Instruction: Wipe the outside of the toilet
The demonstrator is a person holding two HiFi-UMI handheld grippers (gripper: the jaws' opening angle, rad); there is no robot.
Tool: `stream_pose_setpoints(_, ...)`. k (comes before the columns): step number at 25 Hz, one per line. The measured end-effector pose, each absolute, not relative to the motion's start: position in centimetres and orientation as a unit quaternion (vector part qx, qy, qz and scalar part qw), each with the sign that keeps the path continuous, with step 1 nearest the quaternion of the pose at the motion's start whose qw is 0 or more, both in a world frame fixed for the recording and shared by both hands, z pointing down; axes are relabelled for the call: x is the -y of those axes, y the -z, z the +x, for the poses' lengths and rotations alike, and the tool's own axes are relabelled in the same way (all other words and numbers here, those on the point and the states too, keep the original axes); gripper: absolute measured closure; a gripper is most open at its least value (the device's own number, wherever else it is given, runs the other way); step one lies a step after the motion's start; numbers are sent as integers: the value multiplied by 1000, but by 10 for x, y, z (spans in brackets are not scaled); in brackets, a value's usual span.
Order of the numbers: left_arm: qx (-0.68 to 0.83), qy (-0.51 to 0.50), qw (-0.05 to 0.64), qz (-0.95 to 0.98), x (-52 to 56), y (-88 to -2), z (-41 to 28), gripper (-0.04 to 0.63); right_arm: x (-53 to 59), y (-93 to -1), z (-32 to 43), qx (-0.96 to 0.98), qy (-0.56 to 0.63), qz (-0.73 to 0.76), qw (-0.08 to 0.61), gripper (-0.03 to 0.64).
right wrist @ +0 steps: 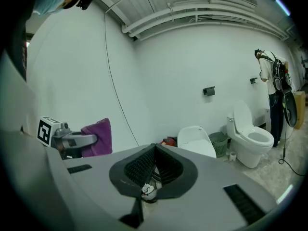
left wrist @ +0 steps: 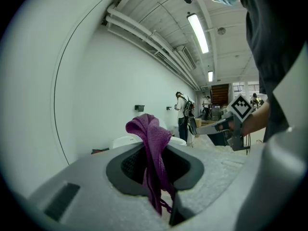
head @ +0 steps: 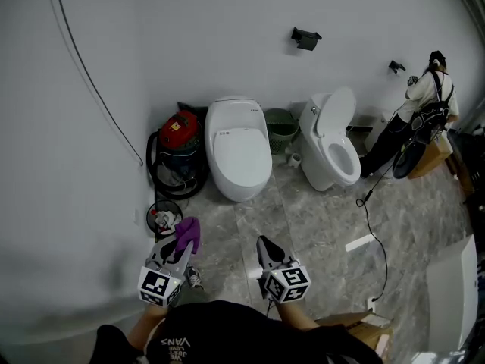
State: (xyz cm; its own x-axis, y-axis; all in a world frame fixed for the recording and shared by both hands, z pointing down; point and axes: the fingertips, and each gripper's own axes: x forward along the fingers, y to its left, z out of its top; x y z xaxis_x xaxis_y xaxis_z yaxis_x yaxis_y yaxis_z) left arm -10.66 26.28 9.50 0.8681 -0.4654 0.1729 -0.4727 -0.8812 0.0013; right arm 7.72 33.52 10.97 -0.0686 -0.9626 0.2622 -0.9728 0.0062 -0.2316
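Against the white wall [head: 189, 44], at the far edge of the grey tiled floor [head: 303, 226], stand a toilet with its lid down [head: 239, 158] and, to its right, a toilet with its lid up [head: 331, 146]. Between them sits a green bin [head: 282, 127]. A red vacuum cleaner [head: 179, 131] stands just beside the toilet with its lid down, on its left. Nearer, close to the wall, is a small wire basket [head: 163, 217] with rubbish in it. Both grippers are held low over the near edge of the floor, well apart from either toilet. The left gripper [head: 182, 240] has its jaws clamped on a purple cloth [left wrist: 151, 143], which bunches above the tips and hangs down between them. The right gripper [head: 265, 245] has its jaws closed tip to tip, with nothing gripped between them. At the far right corner of the floor a person [head: 424, 101] stands facing the wall
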Motion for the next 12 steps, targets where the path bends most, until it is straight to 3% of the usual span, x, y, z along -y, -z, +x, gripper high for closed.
stream_pose_setpoints(12,204,-84,21,975,-128,-103,-116,528,-215,-113,70,675,-179,716,10,618)
